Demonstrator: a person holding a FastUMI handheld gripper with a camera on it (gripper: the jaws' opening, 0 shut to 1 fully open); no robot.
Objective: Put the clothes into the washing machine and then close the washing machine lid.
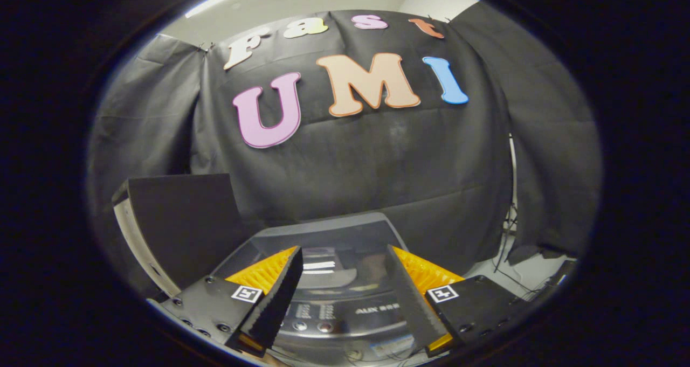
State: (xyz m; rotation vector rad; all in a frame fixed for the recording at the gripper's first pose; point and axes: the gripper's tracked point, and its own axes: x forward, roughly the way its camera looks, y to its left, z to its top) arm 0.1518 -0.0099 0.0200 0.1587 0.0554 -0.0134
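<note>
Tool (345, 256) released: both fingers spread wide, nothing between them, no contact with anything. Ridged inner faces on the fingers (272, 291), each finger block carrying a small square marker tag on top. Washing machine (329, 237) sits directly below and ahead of the tool, seen through the gap between the fingers. It's a top-loader, dark grey plastic, glossy; its top runs away from the tool toward the booth wall, with the control panel (323, 316) at the near end, closest to the fingers. Panel shows round buttons and small printed markings, too small to make out. Lid (334, 267) lies flat and closed over the tub, just beyond the panel, between the two fingertips; looks like a smoked, reflective window with a light strip reflected in it. Tub contents can't be seen through the lid, so can't tell what's inside. No clothes identifiable ahead of the tool. Far edge of the machine top is a rounded matte rim beyond the fingertips. To the left of the tool, beside the machine, stands a dark rectangular box (178, 221) with a flat matte face and a pale edge, tilted slightly in this lens; can't tell if it touches the machine. Black cloth wall (377, 167) hangs behind everything, wrinkled, matte. To the right of the tool, past the right finger, thin cables (506, 243) hang down near a pale floor patch (531, 272).
</note>
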